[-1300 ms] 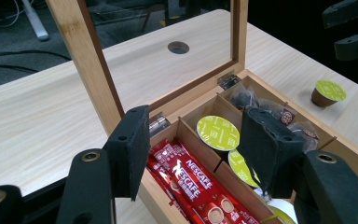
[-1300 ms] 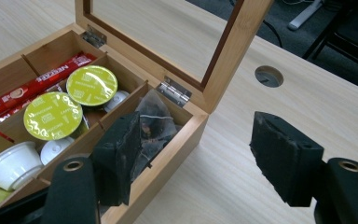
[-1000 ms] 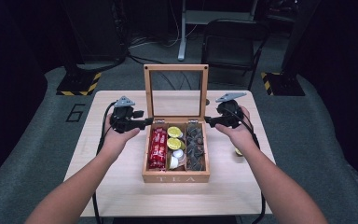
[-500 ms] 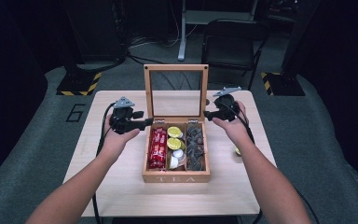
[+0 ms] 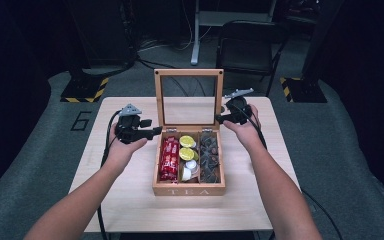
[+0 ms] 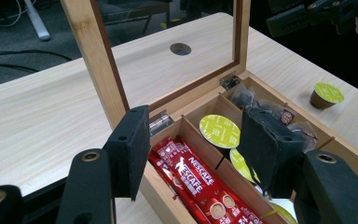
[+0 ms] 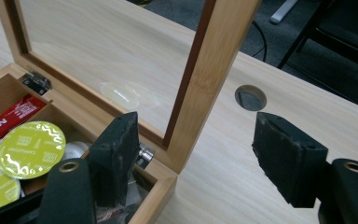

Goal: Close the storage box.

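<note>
A wooden tea box (image 5: 188, 190) stands mid-table with its glass lid (image 5: 188, 73) raised upright. Red coffee sticks (image 5: 169, 159) fill its left compartment, green-topped capsules (image 5: 186, 141) the middle, dark packets (image 5: 210, 155) the right. My left gripper (image 5: 155, 131) hovers open at the box's back left corner, and its own view (image 6: 193, 149) shows nothing touching the pads. My right gripper (image 5: 220, 119) is open at the lid's right edge. Its jaws have just been opening. The lid's right post (image 7: 205, 84) rises between them, touched by neither pad.
A loose green-topped capsule (image 6: 324, 94) sits on the table right of the box. A round cable hole (image 7: 250, 97) lies in the tabletop behind the lid. A black chair (image 5: 247, 47) stands beyond the table's far edge. The light wooden table (image 5: 130, 200) has bare room in front.
My right gripper has moved left, from off to the lid's right in to its right edge. The left gripper and the box have stayed put.
</note>
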{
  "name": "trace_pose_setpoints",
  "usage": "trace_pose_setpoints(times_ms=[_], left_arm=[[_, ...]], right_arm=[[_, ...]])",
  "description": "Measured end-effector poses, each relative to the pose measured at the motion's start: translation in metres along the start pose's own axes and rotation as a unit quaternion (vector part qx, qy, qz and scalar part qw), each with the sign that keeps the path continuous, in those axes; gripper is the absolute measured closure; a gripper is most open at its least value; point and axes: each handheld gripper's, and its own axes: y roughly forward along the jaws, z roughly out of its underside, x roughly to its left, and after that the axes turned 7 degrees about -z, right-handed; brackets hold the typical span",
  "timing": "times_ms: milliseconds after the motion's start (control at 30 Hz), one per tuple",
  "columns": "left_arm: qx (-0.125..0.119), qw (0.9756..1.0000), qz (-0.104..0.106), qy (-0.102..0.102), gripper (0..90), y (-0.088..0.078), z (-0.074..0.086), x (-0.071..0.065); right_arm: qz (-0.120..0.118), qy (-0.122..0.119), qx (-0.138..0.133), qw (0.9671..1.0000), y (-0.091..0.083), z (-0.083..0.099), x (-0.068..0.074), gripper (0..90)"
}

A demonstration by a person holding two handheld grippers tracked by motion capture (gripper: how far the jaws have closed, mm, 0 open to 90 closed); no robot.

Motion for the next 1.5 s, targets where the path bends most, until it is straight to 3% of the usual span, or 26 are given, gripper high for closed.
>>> trace_pose_setpoints(times_ms=[67, 233, 667, 933, 1100, 1300, 1500], left_arm=[[-0.002, 1.0, -0.001, 0.0, 43.1, 0.001, 0.0, 0.0], [0.002, 1.0, 0.003, 0.007, 43.1, 0.001, 0.001, -0.004], [-0.002, 1.0, -0.001, 0.0, 43.1, -0.005, 0.004, 0.003], [-0.003, 1.0, -0.001, -0.002, 43.1, -0.005, 0.005, 0.003], [-0.002, 1.0, -0.001, 0.0, 43.1, -0.004, 0.006, 0.002], [0.0, 1.0, -0.001, -0.003, 43.1, -0.005, 0.006, 0.002], [0.001, 1.0, -0.003, -0.003, 43.1, -0.005, 0.006, 0.002]], right_arm=[[-0.001, 0.01, 0.002, 0.9999, 0.001, 0.0, -0.002, 30.8], [0.001, 0.009, 0.005, 0.9999, 0.006, -0.003, -0.006, 30.8], [-0.004, 0.007, 0.005, 1.0, 0.017, -0.01, -0.006, 32.2], [-0.037, 0.004, -0.005, 0.9993, 0.028, -0.011, -0.002, 32.2], [-0.04, 0.01, -0.007, 0.9991, 0.031, -0.012, -0.002, 31.7], [-0.041, 0.008, -0.008, 0.9991, 0.033, -0.012, -0.004, 34.3], [-0.03, 0.017, -0.007, 0.9994, 0.029, -0.013, -0.005, 45.7]])
